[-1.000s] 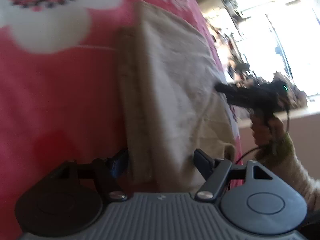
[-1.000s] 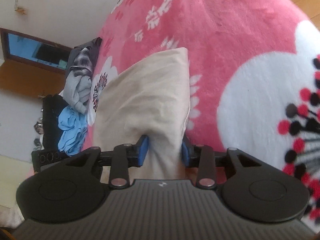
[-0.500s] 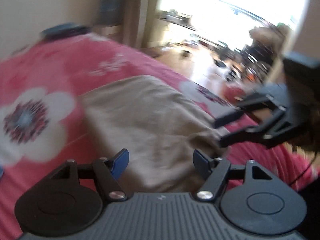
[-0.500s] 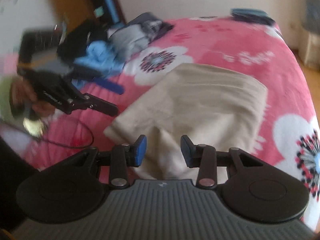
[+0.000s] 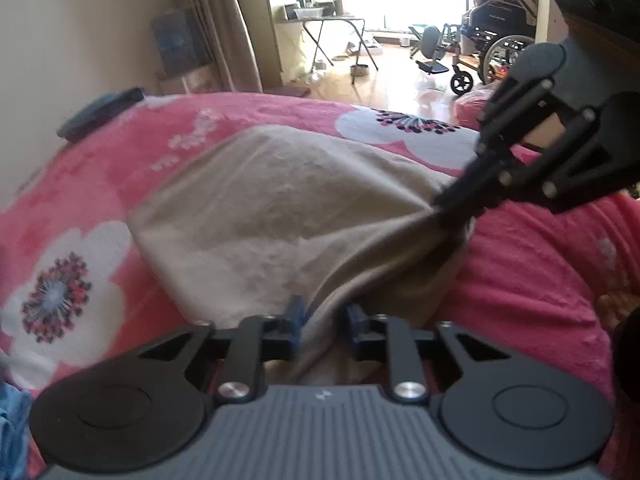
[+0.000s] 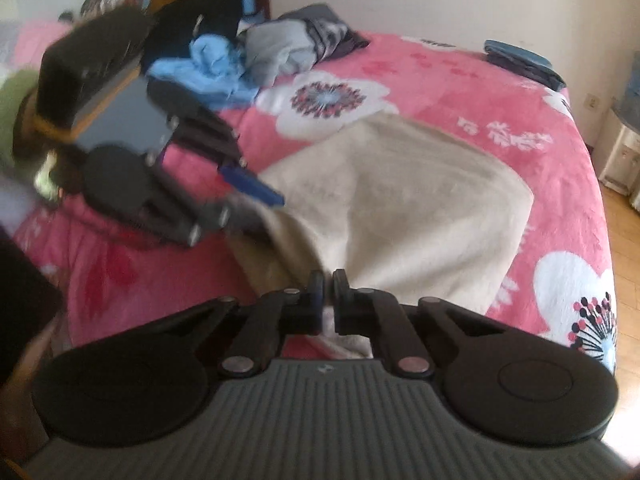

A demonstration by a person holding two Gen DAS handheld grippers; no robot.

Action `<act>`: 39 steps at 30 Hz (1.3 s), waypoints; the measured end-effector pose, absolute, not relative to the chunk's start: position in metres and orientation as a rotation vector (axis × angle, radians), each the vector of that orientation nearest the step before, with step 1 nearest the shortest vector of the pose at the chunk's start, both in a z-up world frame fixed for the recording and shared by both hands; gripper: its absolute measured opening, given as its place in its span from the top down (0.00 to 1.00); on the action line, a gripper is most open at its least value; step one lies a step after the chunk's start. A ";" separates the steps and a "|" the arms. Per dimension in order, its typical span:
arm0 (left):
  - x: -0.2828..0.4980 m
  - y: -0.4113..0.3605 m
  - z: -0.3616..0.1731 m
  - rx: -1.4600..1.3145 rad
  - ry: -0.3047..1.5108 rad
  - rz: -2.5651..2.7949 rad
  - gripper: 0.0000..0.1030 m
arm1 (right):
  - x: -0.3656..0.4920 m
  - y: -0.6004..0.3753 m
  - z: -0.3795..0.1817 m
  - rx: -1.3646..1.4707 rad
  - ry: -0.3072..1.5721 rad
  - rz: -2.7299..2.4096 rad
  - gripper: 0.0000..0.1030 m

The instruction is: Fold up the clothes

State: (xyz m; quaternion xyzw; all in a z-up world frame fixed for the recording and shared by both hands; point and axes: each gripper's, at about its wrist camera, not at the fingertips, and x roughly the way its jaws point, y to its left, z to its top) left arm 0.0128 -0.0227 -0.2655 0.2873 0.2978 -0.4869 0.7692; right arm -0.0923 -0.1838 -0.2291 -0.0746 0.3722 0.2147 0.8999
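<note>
A beige garment lies folded on the pink flowered bedspread. My left gripper is shut on its near edge, and the cloth rises in a ridge between the blue pads. In the left wrist view my right gripper pinches the garment's other near corner at the right. The right wrist view shows the garment spread ahead, with my right gripper shut on a bunched corner. My left gripper holds the opposite corner there, blurred.
A pile of blue, grey and dark clothes sits at the far side of the bedspread. A folded dark blue item lies by the wall. Beyond the bed are a wooden floor, a folding table and a wheelchair.
Half a second ago both grippers hovered open over the garment's near edge. Both have since dropped onto its near corners and shut on the cloth.
</note>
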 end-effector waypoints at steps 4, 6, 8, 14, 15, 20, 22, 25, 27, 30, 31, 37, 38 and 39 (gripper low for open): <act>0.009 -0.019 -0.263 0.624 0.630 -1.040 0.86 | -0.100 -0.178 -0.234 -0.229 0.758 0.427 0.98; 0.009 -0.019 -0.263 0.629 0.630 -1.038 0.83 | -0.101 -0.184 -0.227 -0.158 0.738 0.426 0.97; 0.010 -0.019 -0.263 0.618 0.633 -1.040 0.78 | -0.104 -0.193 -0.221 -0.051 0.721 0.442 0.95; 0.015 -0.019 -0.263 0.583 0.644 -1.045 0.56 | -0.113 -0.200 -0.238 0.158 0.779 0.490 0.95; 0.016 -0.019 -0.263 0.578 0.646 -1.046 0.56 | -0.114 -0.196 -0.245 0.165 0.798 0.484 0.95; 0.027 -0.016 -0.258 0.464 0.711 -1.067 0.87 | -0.109 -0.175 -0.277 0.217 0.791 0.386 0.95; 0.029 -0.015 -0.257 0.442 0.715 -1.069 0.89 | -0.106 -0.170 -0.280 0.233 0.749 0.365 0.95; 0.030 -0.014 -0.256 0.419 0.717 -1.068 0.90 | -0.106 -0.167 -0.277 0.272 0.700 0.367 0.95; 0.030 -0.014 -0.255 0.406 0.716 -1.067 0.91 | -0.106 -0.167 -0.272 0.301 0.671 0.378 0.95; 0.031 -0.014 -0.256 0.393 0.713 -1.070 0.92 | -0.107 -0.166 -0.265 0.343 0.626 0.392 0.95; 0.032 -0.013 -0.256 0.387 0.714 -1.071 0.92 | -0.109 -0.167 -0.263 0.340 0.604 0.382 0.95; 0.031 -0.011 -0.253 0.345 0.704 -1.069 0.93 | -0.102 -0.172 -0.269 0.354 0.559 0.325 0.95; 0.031 -0.011 -0.253 0.342 0.702 -1.070 0.93 | -0.099 -0.171 -0.271 0.350 0.554 0.321 0.95; 0.030 -0.011 -0.252 0.339 0.700 -1.071 0.94 | -0.097 -0.170 -0.273 0.347 0.549 0.317 0.95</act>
